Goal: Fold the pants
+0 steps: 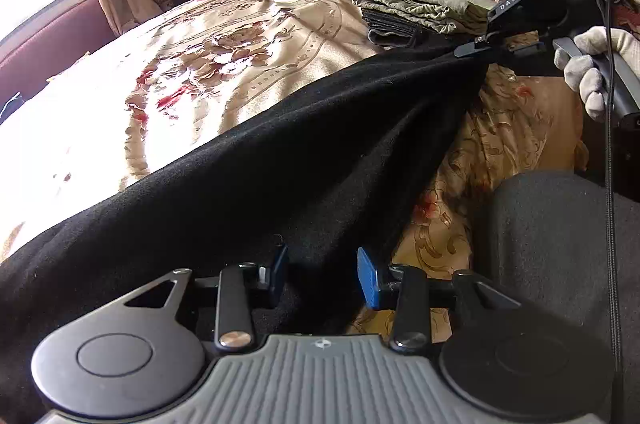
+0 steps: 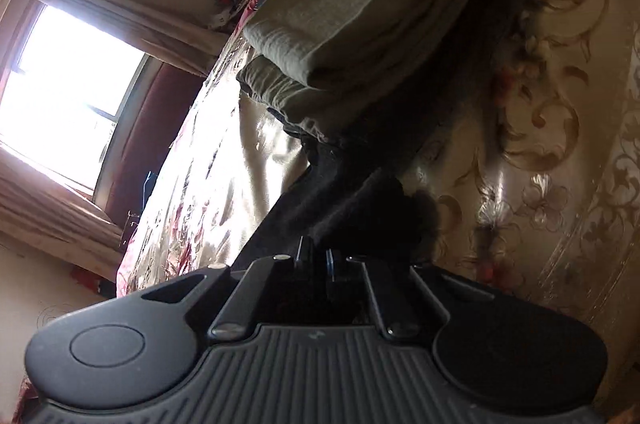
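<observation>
Black pants (image 1: 280,152) lie on a floral bedspread (image 1: 224,64), their long axis running diagonally from the left gripper (image 1: 323,274) up toward the right gripper (image 1: 472,50). The left gripper's jaws stand partly apart, astride the cloth without pinching it; the right gripper (image 2: 318,256) is clamped tight on the far end, beside folded clothes (image 1: 416,6).

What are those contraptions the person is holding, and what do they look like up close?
Each is a hand-held black gripper with a ribbed grey base, two round black discs and silver screws. The left gripper has two fingers with blue pads. The right gripper carries white lettering and a black cable. The right hand wears a white knitted glove.
</observation>
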A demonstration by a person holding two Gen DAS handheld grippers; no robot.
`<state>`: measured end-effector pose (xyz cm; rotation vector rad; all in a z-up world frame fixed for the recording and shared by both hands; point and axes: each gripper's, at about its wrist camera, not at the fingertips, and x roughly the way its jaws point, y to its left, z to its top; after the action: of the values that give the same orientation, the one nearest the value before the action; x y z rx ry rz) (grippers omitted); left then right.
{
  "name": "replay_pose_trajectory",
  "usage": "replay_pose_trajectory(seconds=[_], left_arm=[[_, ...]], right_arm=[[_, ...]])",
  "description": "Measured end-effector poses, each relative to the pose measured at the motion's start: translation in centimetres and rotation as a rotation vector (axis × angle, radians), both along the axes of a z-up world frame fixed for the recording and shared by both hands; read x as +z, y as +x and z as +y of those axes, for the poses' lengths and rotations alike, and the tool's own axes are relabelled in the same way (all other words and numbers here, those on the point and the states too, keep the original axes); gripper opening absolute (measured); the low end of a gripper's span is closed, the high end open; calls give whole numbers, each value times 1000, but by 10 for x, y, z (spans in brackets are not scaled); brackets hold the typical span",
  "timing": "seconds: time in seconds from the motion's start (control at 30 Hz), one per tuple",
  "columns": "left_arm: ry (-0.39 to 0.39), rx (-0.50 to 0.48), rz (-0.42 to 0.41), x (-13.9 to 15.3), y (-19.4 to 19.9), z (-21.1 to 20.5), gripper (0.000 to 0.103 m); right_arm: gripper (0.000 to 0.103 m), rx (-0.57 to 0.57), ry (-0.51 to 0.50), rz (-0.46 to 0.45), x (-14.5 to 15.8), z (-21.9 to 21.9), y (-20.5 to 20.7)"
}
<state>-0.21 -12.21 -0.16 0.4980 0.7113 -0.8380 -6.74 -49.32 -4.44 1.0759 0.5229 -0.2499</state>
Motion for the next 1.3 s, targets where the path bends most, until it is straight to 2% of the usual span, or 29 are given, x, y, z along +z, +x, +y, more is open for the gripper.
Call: replay_pose_trajectory(seconds=[0.13, 0.2, 0.27, 0.33, 0.4, 0.43, 0.5, 0.57, 0.67, 0.73, 0.83, 0.93, 1.0, 1.1, 1.3], left_arm=[[0, 10, -14, 1, -2, 2, 51], [0, 8, -26, 2, -2, 5, 51], [8, 10, -18, -1, -1, 7, 51], [33, 12, -9, -7, -1, 9, 51], [64, 33, -21, -14, -1, 12, 51], [64, 37, -25, -14, -1, 14, 51], [53, 41, -23, -13, 0, 20, 51], [58, 38, -23, -15, 2, 23, 51], [61, 28, -20, -18, 6, 22, 49], [39, 27, 12, -16, 11, 22, 30], [-13, 52, 47, -8, 18, 28, 24], [-56, 69, 83, -1, 25, 36, 23], [-66, 61, 93, 2, 27, 37, 22], [-58, 37, 89, 4, 26, 37, 22], [-55, 23, 106, 4, 28, 37, 21]], right_arm=[[7, 7, 8, -48, 21, 0, 1], [7, 17, -26, -70, 32, 0, 4], [7, 33, -76, -9, 35, 5, 12], [7, 65, -109, 92, 24, 7, 22], [12, 107, -151, 170, 22, 14, 25], [16, 114, -199, 176, 27, 20, 21], [17, 152, -346, 182, 45, 38, 11], [18, 247, -490, 180, 62, 64, 6], [18, 530, -720, 145, 76, 124, 14], [19, 746, -876, 104, 74, 169, 24], [21, 1040, -1089, 41, 59, 226, 32], [27, 1233, -1241, -9, 43, 260, 30], [35, 1277, -1347, -31, 36, 270, 25], [36, 1261, -1474, -33, 30, 279, 27], [39, 1283, -1589, -67, 20, 286, 28]])
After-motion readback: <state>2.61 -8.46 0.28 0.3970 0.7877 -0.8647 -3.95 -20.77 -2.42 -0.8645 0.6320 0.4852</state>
